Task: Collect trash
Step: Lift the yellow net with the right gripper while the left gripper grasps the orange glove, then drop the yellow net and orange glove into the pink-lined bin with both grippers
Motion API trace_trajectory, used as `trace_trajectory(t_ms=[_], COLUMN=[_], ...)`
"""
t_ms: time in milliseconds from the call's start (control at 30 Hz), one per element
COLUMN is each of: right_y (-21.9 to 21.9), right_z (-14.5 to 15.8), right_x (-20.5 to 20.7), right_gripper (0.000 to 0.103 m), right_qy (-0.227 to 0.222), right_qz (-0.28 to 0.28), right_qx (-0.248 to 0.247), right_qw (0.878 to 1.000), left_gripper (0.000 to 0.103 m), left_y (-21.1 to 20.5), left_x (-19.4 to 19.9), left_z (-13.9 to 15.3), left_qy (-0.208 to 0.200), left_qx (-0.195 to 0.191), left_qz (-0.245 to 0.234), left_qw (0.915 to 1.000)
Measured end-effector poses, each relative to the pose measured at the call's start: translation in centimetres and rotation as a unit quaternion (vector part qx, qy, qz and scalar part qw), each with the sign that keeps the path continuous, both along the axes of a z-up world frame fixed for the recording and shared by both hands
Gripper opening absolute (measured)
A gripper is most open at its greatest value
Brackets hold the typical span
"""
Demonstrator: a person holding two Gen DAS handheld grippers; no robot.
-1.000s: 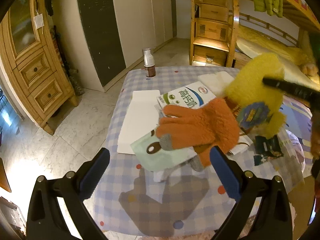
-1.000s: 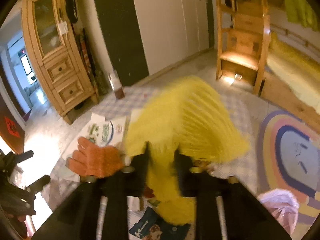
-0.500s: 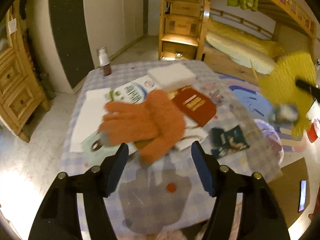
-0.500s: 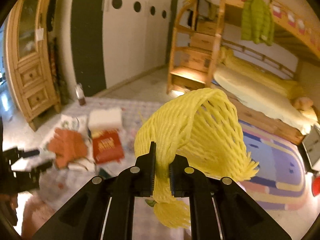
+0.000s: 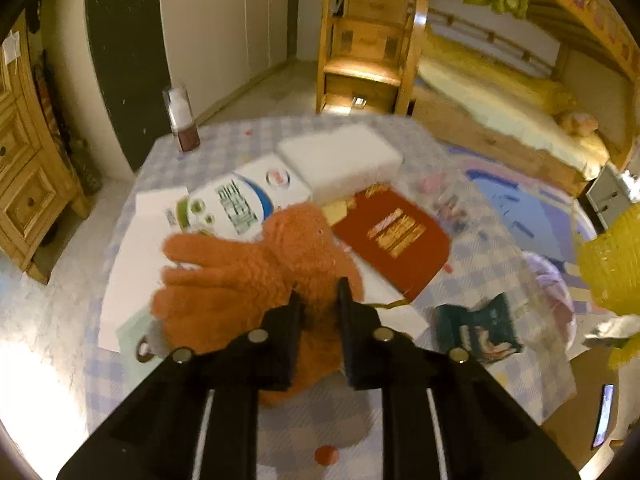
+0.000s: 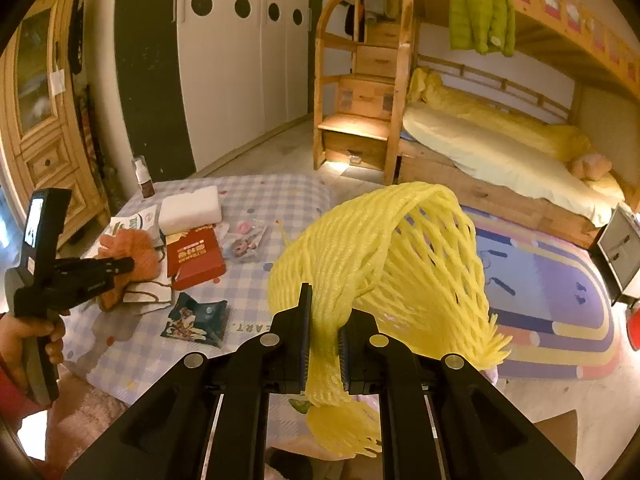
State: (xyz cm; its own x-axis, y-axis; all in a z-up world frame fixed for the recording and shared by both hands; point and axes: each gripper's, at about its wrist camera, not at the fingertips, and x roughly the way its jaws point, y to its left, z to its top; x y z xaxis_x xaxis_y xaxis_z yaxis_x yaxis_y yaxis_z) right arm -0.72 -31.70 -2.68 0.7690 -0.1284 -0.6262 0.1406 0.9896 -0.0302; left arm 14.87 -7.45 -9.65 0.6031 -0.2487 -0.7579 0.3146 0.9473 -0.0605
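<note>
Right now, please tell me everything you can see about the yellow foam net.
The foam net is a pale yellow mesh sleeve of soft-looking foam strands with diamond-shaped openings. One part is bunched flat and clamped in the right gripper; a frayed tuft hangs below the fingers. The rest fans up and to the right, open and arched, ending in loose strand tips. It is held in the air, off the table, and only the gripper touches it.

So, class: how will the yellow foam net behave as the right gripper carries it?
The yellow foam net is probably floppy: it droops over both sides of the right gripper. It looks light, being open mesh. It seems compressible, pinched thin between the fingers, so it is unlikely to slip.
</note>
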Motion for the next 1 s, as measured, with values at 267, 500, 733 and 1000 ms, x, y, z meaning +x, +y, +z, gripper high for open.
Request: trace_trajectory(t_ms=[267,500,733,1000], right_y=[-1.7,-4.7,-9.6,-15.2], right_z=[2.8,2.6,-2.5,-10.8], right_x=[-1.9,-3.8,-3.7,0.9], right_gripper=[0.012,0.014,0.014,0.042], right_qy=[-0.040,-0.034,0.038,0.114], right_qz=[-0.016,-0.062,-0.112,-0.130], right_qx=[0.011,0.003,-0.001,0.030], right_qw=[0.999,0.997,0.993,0.984], left_gripper=[0.014,0.014,0.014,0.015], left_y=[2.0,-4.2,-13.7,-19.8], left_x=[-4.1,-7.4,-9.3,-9.0], left_z=[9.2,10.8,7.6,5.2], left_qy=[-0.081,-0.109,-0.097,-0.071], left_qx=[-0.074,-0.070,-0.086,-0.078], left_qz=[-0.074,-0.140,-0.216,-0.257], left_qw=[0.9912,0.9817,0.9678,0.9605])
